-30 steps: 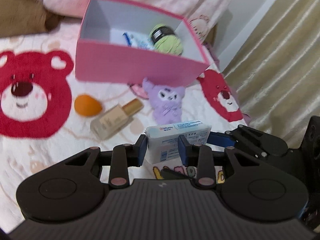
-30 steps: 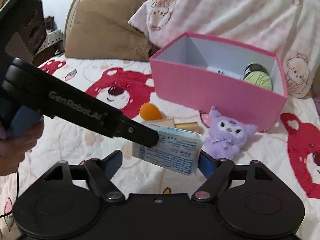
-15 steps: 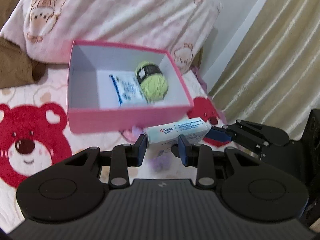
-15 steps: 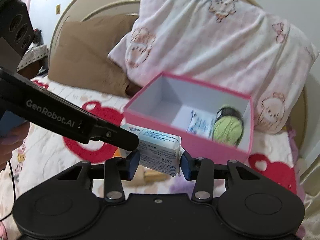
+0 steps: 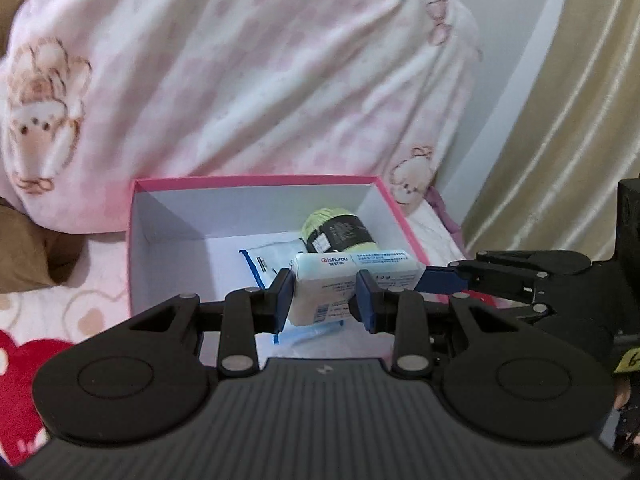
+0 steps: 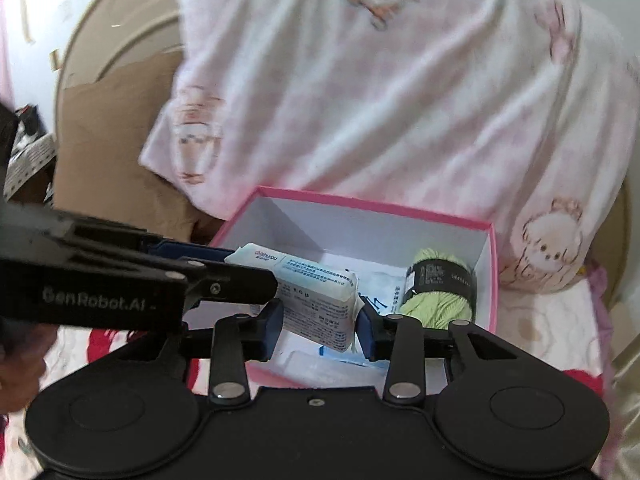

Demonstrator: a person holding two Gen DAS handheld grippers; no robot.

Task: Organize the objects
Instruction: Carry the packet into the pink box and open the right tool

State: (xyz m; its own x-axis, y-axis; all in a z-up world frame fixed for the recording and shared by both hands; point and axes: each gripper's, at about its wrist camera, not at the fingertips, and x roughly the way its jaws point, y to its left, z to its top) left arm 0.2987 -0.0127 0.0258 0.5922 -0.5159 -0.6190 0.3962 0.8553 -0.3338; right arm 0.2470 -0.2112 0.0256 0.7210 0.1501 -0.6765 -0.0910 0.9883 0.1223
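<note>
Glossy plastic wraps the tissue pack (image 5: 352,276); the pink box (image 5: 256,181) looks matt card, the blanket (image 5: 248,72) fleecy cloth.

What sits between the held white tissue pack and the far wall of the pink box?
In the left wrist view, a green yarn ball with a black label lies between the white tissue pack and the pink box's far wall.

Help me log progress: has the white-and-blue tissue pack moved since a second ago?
Yes. The white-and-blue tissue pack went from above the bedspread to over the open pink cardboard box.
</note>
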